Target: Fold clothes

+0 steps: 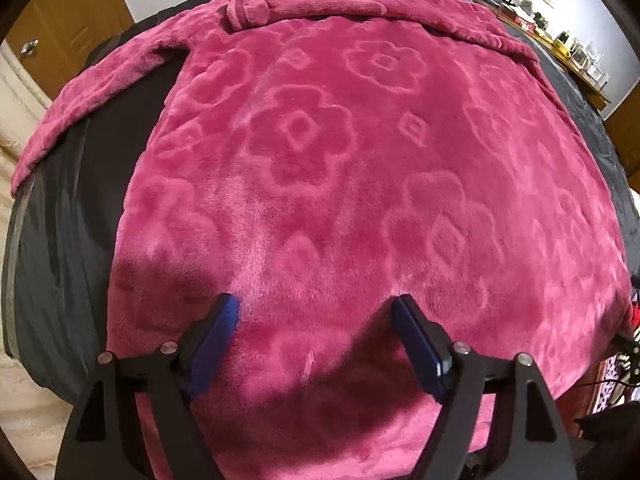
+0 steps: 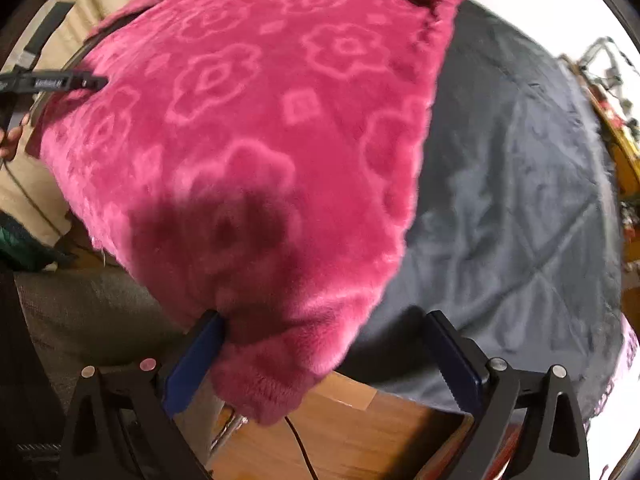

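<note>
Surface was a bed (image 2: 520, 168) under a dark grey quilted cover, not a table. Pink fleece garment (image 1: 340, 184) with embossed flower pattern lay spread over most of it, ahead of and beneath the left gripper (image 1: 316, 312). One sleeve (image 1: 92, 96) trailed off to that gripper's far left, over the bed's edge; a second cuffed sleeve (image 1: 304, 4) lay folded across the far top of the garment.

Step in hand, by my reading: early fold, body smoothed flat, one sleeve already brought in, the side or hem fold not yet made.

Left gripper pointed steeply down over the near hem area, jaws spread wide, nothing between the blue pads (image 1: 218, 336); fleece lay just below and beyond the tips, no contact evident.

Right gripper (image 2: 324, 344) also stood spread. A corner of the garment hung over the bed's near edge and sat between its jaws, touching the left-hand pad (image 2: 196, 360) and well apart from the right-hand one. Not pinched. Wooden floor (image 2: 360, 424) showed below that corner.

Next move, as I judged it, called for both grippers to close on the near hem, one at each corner, then lift and carry it away toward the collar end. Thick pile would likely need a deep bite to keep from slipping.

A hand (image 2: 12, 140) with the other gripper showed at the right view's far left.
</note>
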A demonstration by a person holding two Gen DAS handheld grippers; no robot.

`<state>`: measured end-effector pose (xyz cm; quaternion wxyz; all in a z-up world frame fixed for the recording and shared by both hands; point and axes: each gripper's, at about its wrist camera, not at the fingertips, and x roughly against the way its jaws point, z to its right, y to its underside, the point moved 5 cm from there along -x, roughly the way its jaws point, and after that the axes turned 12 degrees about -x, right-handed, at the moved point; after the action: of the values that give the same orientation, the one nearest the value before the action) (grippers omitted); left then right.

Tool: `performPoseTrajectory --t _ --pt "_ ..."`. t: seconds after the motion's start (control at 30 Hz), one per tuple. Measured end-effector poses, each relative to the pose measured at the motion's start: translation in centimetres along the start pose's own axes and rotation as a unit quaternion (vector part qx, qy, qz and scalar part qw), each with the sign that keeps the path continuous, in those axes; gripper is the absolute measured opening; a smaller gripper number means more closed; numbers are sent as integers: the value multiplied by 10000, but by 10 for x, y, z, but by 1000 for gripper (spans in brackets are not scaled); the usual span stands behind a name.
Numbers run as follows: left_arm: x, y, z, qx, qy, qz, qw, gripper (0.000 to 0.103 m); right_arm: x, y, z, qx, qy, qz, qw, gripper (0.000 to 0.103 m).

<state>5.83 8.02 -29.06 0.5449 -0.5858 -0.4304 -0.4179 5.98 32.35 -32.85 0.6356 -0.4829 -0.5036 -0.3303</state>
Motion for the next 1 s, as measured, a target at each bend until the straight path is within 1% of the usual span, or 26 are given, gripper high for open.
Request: performPoseTrajectory --t 0.03,0.1,0.17,0.2,0.23,0.33,0.37,0.4,0.47,0.5,0.53,0.6,0.63,0.7,0.73,0.8,0.87,0.9,0.93,1.0 --pt "0 -2 6 58 42 -24 10000 83 8 -7 -1 -31 37 156 9999 100" --pt "3 -5 14 198 151 -57 9997 83 24 -25 -8 -66 -70 444 9990 100" --pt "9 -6 11 440 325 -68 9985 83 38 -47 -20 -80 -219 702 9973 100" --pt "12 -6 3 571 438 -53 9974 83 41 -58 -28 -110 -338 775 9964 100" --pt "15 -5 -3 701 552 -34 9960 83 39 -54 -41 -141 -434 778 9959 100" --pt "23 -5 -10 1039 872 63 9907 83 28 -15 -84 -215 -648 718 9951 100" --pt "26 -5 -15 1135 974 114 9887 83 20 -8 -94 -220 -662 621 9956 100" --pt "29 -5 -21 1224 1068 162 9866 83 10 -5 -100 -215 -648 482 9965 100" --pt "31 -4 -32 1358 1189 230 9833 83 -12 4 -99 -176 -478 109 9986 100" --pt "33 -3 -40 1470 1267 268 9806 83 -16 9 -98 -168 -403 46 9990 102" --pt "34 -5 -52 1630 1376 317 9765 83 -17 14 -97 -169 -339 53 9993 102" --pt "29 -25 -69 1885 1522 409 9693 83 -19 25 -96 -170 -211 68 9996 102" --pt "27 -34 -78 2011 1593 457 9654 83 -19 24 -96 -229 -150 14 9996 102" --pt "28 -37 -106 2254 1708 571 9575 83 -21 19 -97 -406 -31 -155 9990 102" --pt "30 -37 -124 2387 1740 624 9533 83 -20 15 -98 -563 18 -218 9982 102" --pt "33 -38 -162 2696 1784 731 9435 83 -11 0 -101 -1105 -112 -168 9937 102" --pt "32 -38 -199 3021 1863 876 9308 83 -1 -20 -113 -1618 -342 -47 9862 102" --pt "29 -37 -219 3223 1910 922 9226 83 2 -32 -122 -1792 -426 15 9829 102" --pt "25 -35 -238 3424 1956 967 9139 83 3 -43 -133 -1867 -420 50 9815 102" --pt "17 -33 -275 3807 2010 1074 8962 83 -1 -62 -158 -1814 -331 27 9828 102"
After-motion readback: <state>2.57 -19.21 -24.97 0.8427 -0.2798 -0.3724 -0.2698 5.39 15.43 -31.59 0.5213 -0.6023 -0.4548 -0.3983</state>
